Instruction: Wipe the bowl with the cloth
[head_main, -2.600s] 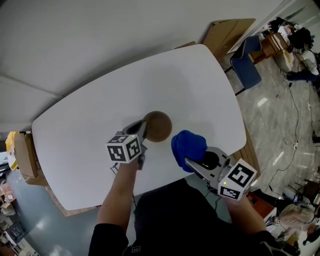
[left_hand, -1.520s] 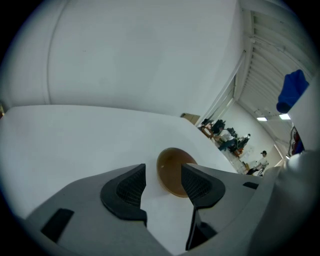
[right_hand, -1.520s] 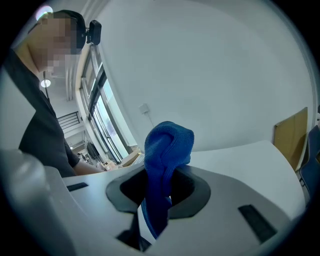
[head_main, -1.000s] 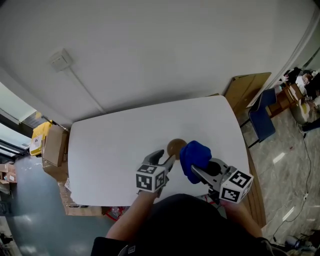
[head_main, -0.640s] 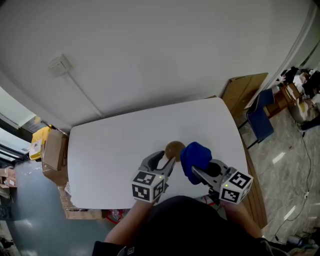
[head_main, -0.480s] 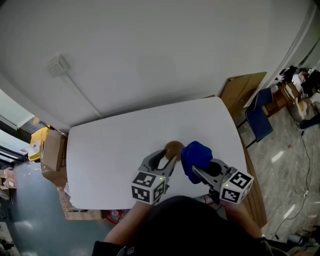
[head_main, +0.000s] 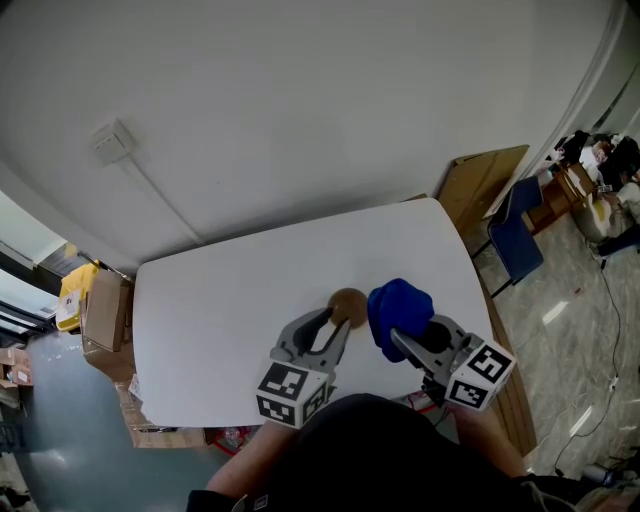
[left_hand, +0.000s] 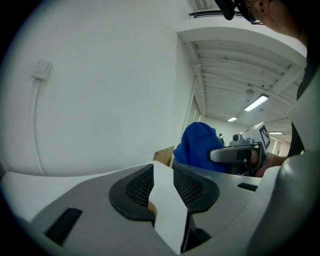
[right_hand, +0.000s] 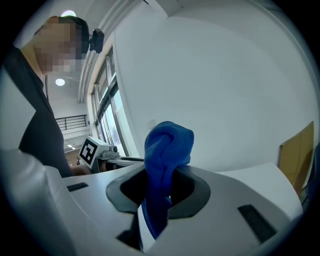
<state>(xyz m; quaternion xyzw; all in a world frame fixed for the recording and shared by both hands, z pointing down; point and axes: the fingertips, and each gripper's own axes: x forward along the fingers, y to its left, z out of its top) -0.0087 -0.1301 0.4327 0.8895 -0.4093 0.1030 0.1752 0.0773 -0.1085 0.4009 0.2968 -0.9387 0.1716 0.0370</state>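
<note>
White table (head_main: 220, 300), blue chair (head_main: 515, 240) beside it, brown board (head_main: 485, 180) against wall, cardboard box (head_main: 100, 310), wall socket (head_main: 110, 143)

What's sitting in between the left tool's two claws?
In the left gripper view, the left gripper is closing; between its jaws show white table and a sliver of brown bowl.

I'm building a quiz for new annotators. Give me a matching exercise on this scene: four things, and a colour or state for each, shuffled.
Things:
1. bowl
2. cloth
3. table
4. right gripper

Colour or state:
A. white
B. shut on the cloth
C. brown
D. blue

Pairs: 1-C, 2-D, 3-A, 4-B
</note>
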